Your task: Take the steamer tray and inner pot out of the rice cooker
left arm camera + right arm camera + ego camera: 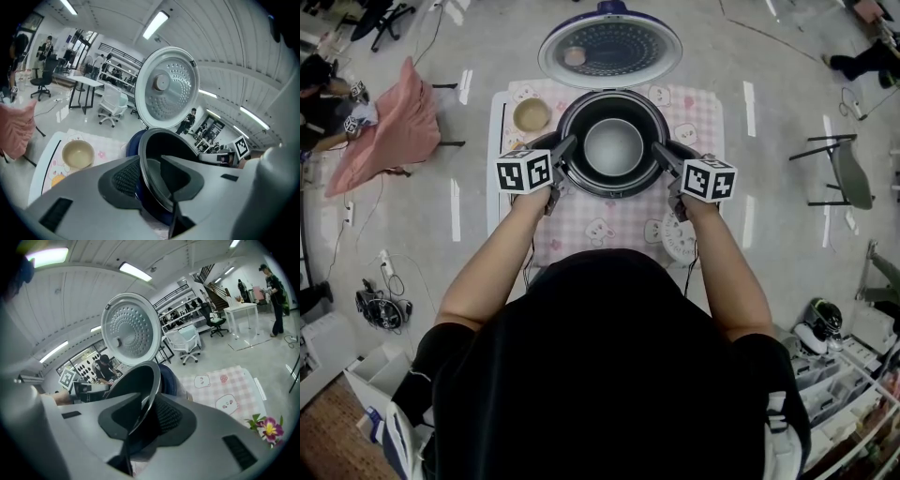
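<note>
Left hand-held gripper (567,148) and right hand-held gripper (661,155) clamp opposite sides of one rim.
Both slant down and inward from outstretched forearms, each pinching the rim of the dark round metal inner pot (614,145), which sits in the open dark-blue rice cooker (614,191) on the pink-checked tabletop (609,225). The gripper views show the thin rim caught between ribbed pads. Only the head view shows the pot's pale grey floor, and only the right gripper view shows pink flowers (268,426).

The inner pot (613,147) sits in the rice cooker (609,191), bowl (531,114) to its left.
</note>
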### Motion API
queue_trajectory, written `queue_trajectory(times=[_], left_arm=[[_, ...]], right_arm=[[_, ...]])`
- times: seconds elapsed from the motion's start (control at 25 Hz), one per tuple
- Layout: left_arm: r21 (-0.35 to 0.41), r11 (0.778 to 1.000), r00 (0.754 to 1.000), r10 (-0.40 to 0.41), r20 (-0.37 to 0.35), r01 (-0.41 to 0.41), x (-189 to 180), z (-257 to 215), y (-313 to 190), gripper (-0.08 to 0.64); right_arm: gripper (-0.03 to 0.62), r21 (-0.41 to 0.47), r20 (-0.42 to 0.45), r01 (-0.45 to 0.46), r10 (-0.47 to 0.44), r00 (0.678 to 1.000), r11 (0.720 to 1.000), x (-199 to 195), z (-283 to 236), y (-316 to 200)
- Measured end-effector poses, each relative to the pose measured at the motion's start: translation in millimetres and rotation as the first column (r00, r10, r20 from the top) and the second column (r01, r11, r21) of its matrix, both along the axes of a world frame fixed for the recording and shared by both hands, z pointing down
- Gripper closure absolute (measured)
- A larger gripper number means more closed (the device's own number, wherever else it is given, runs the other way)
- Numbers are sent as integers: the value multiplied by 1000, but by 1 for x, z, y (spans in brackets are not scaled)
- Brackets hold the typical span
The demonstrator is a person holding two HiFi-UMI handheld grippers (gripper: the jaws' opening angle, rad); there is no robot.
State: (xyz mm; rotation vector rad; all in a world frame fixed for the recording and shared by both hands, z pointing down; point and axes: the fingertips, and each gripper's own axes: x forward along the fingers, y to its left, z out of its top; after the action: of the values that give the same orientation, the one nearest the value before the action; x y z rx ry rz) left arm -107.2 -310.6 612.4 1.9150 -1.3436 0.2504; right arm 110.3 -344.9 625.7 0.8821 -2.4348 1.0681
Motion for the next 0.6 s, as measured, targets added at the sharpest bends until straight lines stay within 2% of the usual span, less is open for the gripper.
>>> queue_trajectory(times=[0.16,0.32,0.6], left_arm=[[-30,999,994,-21,-103,18,1,1,-1,436],[-49,999,995,-15,-100,10,0,2,0,439],[-56,997,977,-69,-201,59,-7,-7,7,484]], right_arm=[[514,-37,54,-36,38,998,999,0,-6,-2],[520,-44,81,-55,59,995,998,-2,-12,-2],[532,-27,116,-66,69,991,997,-3,-33,2]])
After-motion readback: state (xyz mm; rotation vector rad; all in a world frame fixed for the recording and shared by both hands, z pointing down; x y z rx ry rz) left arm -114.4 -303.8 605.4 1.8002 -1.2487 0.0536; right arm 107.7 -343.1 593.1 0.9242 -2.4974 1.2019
